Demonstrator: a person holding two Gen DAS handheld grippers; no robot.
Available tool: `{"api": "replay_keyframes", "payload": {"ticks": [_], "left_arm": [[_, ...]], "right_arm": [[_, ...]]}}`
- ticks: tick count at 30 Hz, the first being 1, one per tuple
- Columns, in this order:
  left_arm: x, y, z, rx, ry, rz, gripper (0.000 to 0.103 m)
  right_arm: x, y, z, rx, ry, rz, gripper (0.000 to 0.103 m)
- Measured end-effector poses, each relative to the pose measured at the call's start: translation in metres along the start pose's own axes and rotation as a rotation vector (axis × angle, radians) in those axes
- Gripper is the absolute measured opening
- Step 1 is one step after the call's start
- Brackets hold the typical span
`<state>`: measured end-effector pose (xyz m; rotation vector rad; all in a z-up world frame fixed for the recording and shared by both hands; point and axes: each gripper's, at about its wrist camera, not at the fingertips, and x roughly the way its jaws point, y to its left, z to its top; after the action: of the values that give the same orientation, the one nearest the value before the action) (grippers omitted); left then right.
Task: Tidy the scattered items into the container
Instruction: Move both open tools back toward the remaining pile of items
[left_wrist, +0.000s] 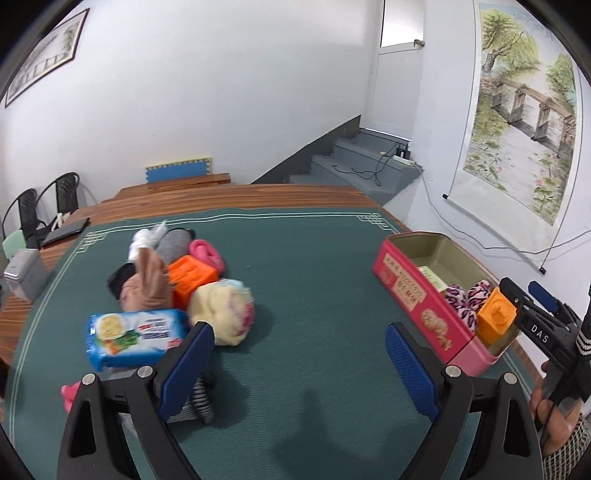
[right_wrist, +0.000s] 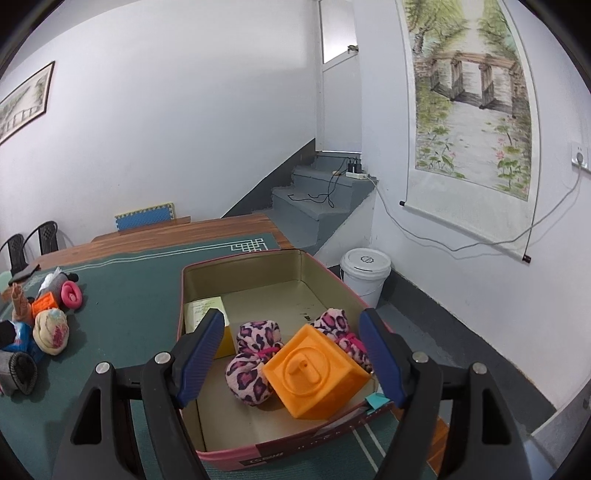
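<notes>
Blue-padded left gripper (left_wrist: 299, 363) gapes empty above the green felt mat (left_wrist: 314, 266), beside a heap of rolled socks (left_wrist: 221, 314). Right gripper (right_wrist: 293, 354) stands wide over the pink rectangular tin (right_wrist: 236, 456); an orange plastic cube (right_wrist: 314, 380) rests inside, untouched by either pad.

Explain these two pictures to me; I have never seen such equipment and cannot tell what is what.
A person holds a two-finger clamp in each hand, each carrying a wide-angle camera looking along its fingers. The left gripper is open and empty above the green mat, facing a pile: a wet-wipes pack, an orange block, rolled socks. The right gripper hangs open over the pink tin, which holds an orange cube, leopard-print socks and a yellow box. The cube rests in the tin; the fingers do not grip it.
</notes>
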<state>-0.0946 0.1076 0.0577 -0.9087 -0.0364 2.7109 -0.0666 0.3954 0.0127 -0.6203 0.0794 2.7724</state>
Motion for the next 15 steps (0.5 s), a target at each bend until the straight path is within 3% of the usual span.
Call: {"api": "replay_keyframes", "payload": {"ticks": [7, 15], "left_arm": [[-0.021, 0.042, -0.016, -0.029, 0.001, 0.065, 0.095], [-0.037, 0.094, -0.032, -0.100, 0.013, 0.133, 0.095]], "right_arm": [[0.005, 0.030, 0.004, -0.079, 0.052, 0.077, 0.080], [-0.005, 0.116, 0.012, -0.181, 0.158, 0.303, 0.080]]}}
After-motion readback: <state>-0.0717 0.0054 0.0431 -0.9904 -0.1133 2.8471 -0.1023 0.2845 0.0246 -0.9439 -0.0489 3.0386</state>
